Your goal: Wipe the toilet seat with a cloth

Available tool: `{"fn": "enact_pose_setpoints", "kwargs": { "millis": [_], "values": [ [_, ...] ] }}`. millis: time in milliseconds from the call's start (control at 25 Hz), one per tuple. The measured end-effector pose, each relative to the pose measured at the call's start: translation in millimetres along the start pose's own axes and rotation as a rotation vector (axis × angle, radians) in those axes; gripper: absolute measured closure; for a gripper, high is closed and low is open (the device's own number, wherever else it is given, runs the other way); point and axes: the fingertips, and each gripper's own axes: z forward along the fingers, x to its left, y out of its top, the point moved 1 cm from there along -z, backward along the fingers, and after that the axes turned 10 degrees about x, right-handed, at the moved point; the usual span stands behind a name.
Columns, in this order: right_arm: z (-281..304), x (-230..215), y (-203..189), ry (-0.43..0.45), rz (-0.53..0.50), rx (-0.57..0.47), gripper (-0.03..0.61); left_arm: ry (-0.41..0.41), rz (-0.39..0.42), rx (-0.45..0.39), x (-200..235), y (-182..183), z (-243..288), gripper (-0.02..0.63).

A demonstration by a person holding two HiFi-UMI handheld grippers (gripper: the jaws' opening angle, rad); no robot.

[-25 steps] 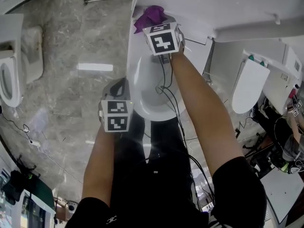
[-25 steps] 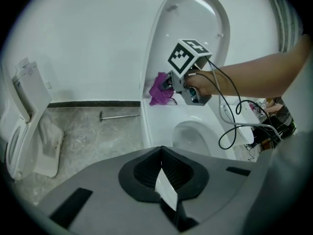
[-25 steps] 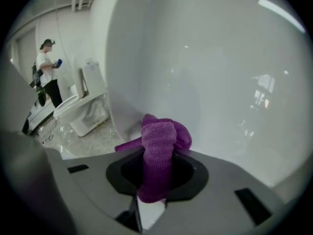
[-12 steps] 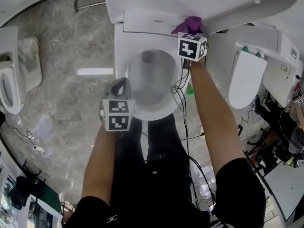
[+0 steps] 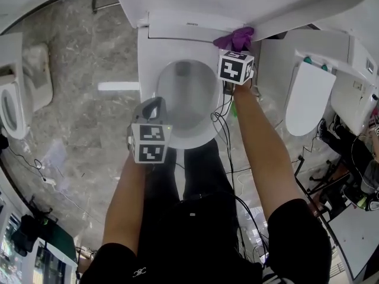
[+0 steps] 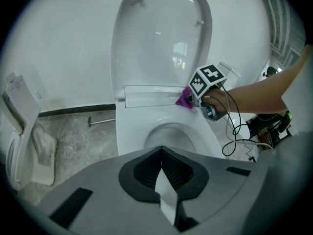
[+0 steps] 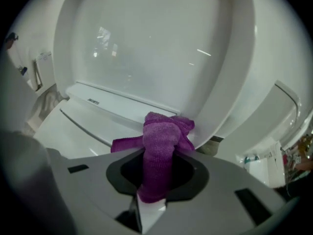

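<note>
Cloth (image 7: pixel 159 146), purple and bunched, sits pinched in the right gripper (image 7: pixel 152 192); jaws of the left gripper (image 6: pixel 167 192) are pressed together.

Grey marbled floor (image 5: pixel 77 135) fills the left of the head view, with a bright strip of reflected light (image 5: pixel 118 86) at centre left and a metal rod (image 5: pixel 109 5) at upper left. A second toilet (image 5: pixel 13 108) stands at the left edge, another white toilet (image 5: pixel 308 102) at the right. In the left gripper view, a white wall (image 6: pixel 58 43) meets a dark skirting (image 6: pixel 73 110)
</note>
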Motion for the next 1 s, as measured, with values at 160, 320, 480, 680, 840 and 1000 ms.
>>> {"fn": "enact_pose_setpoints", "kwargs": {
  "millis": [160,320,480,680,840,1000],
  "values": [
    [-3.6,45.8,12.8,0.079,-0.097,-0.016,0.485,0.003,-0.016,0.004,0.1,-0.2,-2.1,0.607],
    [-8.4,100.2,33.8,0.170,-0.121,-0.023,0.485,0.012,-0.009,-0.008,8.0,0.4,-10.8,0.607],
    [-14.4,162.2,53.6,0.245,-0.215,-0.036,0.485,0.023,-0.043,-0.015,28.4,-5.9,-18.0,0.607],
    [-21.3,212.0,72.8,0.304,-0.272,-0.066,0.485,0.036,-0.088,-0.020,57.5,-16.1,-23.5,0.607],
    [-26.0,238.9,80.8,0.332,-0.319,-0.091,0.485,0.042,-0.121,-0.027,78.4,-25.0,-28.5,0.607],
    [-30.4,262.0,85.9,0.360,-0.372,-0.113,0.485,0.041,-0.141,-0.027,90.2,-33.3,-30.2,0.607]
  ]
}}
